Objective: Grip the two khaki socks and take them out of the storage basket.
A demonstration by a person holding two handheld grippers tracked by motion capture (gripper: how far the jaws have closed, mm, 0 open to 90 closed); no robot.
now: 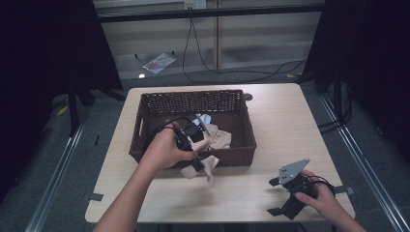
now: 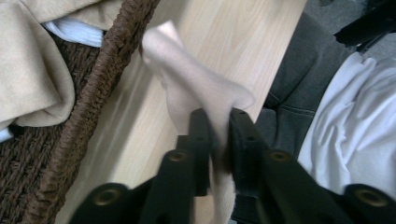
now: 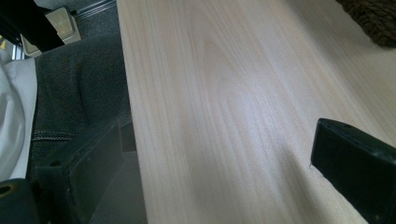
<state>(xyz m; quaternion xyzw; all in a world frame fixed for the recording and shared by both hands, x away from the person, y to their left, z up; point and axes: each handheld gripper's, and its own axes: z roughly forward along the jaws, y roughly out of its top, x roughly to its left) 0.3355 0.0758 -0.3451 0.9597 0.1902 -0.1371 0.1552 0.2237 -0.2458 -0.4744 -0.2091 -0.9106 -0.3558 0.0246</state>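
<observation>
While left hand hovers at basket's near wall: status below.
Left gripper (image 2: 215, 126): jaws clamped on beige sock (image 2: 196, 88), held over the desk (image 1: 285, 125) just outside the basket's near rim.
Right gripper (image 1: 274, 195): jaws spread wide, nothing between them, near the desk's near right corner.
Basket (image 1: 244, 116): brown wicker, centre of desk toward far edge; beige cloth (image 1: 220, 137) and a white item inside.
</observation>
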